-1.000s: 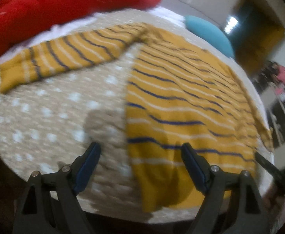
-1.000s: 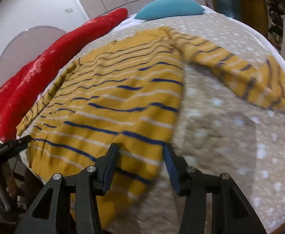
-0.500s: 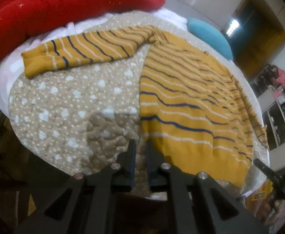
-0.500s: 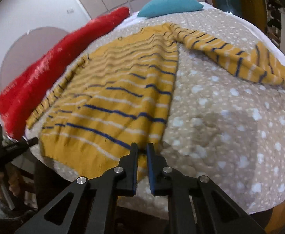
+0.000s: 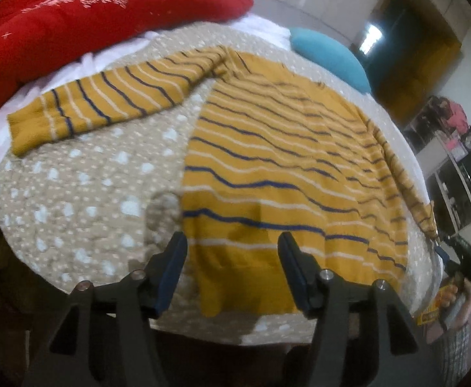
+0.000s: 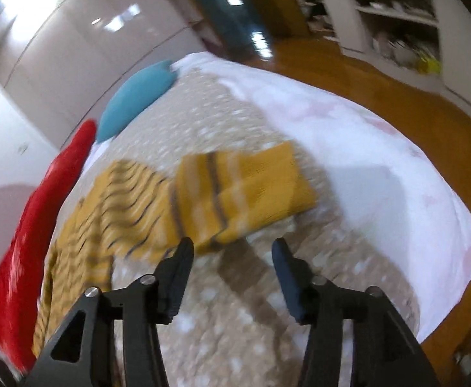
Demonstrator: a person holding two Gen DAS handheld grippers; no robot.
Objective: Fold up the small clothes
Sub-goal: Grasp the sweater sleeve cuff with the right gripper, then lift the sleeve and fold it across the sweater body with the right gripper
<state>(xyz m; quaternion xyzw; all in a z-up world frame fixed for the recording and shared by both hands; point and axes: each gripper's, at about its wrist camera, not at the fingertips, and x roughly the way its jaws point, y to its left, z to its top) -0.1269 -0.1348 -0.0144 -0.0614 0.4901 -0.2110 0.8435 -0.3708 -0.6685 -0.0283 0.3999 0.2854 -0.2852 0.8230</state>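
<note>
Lying flat on the dotted quilt (image 5: 74, 200), the striped yellow sweater (image 5: 267, 161) is spread out, unfolded. The left gripper (image 5: 232, 258) hangs spread over its hem; the right gripper (image 6: 232, 258), also spread, faces the sleeve cuff (image 6: 261, 183). Pinching that cuff looks next.

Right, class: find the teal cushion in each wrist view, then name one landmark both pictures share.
Left wrist: teal cushion upper right of centre, beyond the striped sweater.
Right wrist: teal cushion upper left, at the bed's far end.
Shared landmark: red pillow.
</note>
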